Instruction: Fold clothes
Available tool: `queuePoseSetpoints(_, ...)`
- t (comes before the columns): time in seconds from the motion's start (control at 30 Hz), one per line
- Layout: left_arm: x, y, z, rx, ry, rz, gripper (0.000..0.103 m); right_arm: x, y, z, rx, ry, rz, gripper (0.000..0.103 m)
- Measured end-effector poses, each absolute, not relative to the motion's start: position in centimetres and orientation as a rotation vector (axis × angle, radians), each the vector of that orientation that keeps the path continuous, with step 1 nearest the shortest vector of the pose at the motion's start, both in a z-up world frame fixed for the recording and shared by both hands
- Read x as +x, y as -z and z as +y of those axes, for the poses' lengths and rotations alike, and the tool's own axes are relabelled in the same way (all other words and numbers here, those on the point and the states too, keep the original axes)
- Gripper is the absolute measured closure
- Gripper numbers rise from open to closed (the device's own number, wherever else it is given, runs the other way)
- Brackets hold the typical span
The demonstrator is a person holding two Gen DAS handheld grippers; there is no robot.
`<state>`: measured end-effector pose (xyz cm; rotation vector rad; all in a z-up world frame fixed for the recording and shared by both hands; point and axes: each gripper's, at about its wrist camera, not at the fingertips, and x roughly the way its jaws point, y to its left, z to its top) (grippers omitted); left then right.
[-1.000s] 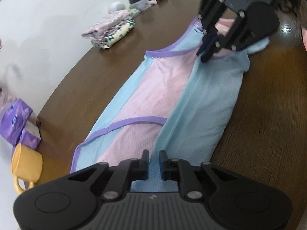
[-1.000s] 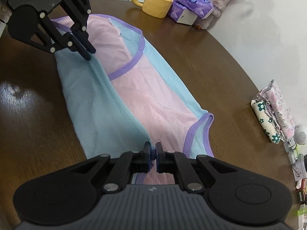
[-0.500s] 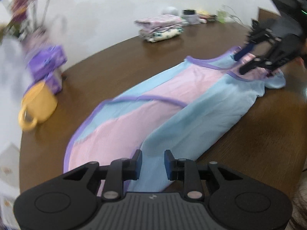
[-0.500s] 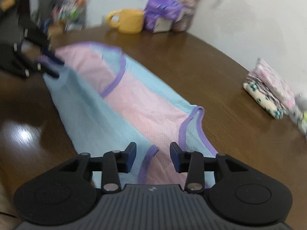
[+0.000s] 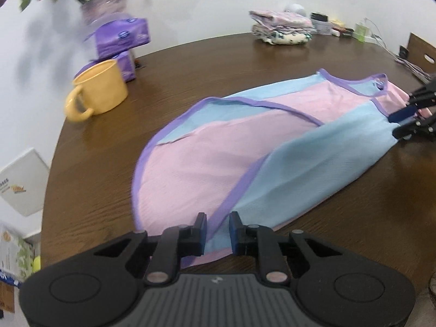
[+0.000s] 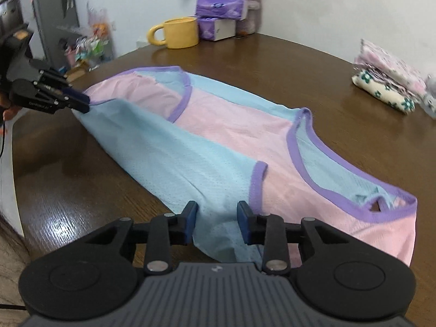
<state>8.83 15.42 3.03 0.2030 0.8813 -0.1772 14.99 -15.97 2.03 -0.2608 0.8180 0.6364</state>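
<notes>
While both tongs, earlier clenched, close unclamped around garment [image 5: 245,147] edges, left tongs [image 5: 216,233], right tongs [image 6: 216,222]

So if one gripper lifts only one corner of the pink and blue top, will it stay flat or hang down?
The pink and blue top looks thin, a mesh that creases at its folded blue flap, so it would probably hang limp and unfold. It seems light. On the polished table the rest may slide along.
</notes>
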Motion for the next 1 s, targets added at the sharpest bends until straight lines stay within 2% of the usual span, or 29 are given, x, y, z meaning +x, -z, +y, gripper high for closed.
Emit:
queuePoseSetpoints(0.23, 8.3, -4.2, 13.9, 0.25, 0.166, 0.824, 0.086, 13.6, -2.9, -16.2, -0.249, -0.616, 0.756, 0.068)
queuePoseSetpoints(0.4, 8.6, -5.1, 9.2, 0.282, 0.303, 0.763, 0.084, 11.1, -4.4, -18.1, -0.257, -0.557, 0.712, 0.068)
queuePoseSetpoints(0.77, 11.3, -3.8, -2.3, 0.307, 0.577, 0.749, 0.083, 6.6, -4.3, -25.5, -0.282, -0.329, 0.704, 0.068)
queuePoseSetpoints(1.0, 13.4, -3.1, -7.7, 0.297, 0.641, 0.75, 0.083, 7.5, -3.4, -26.5, -0.334, -0.393, 0.705, 0.068)
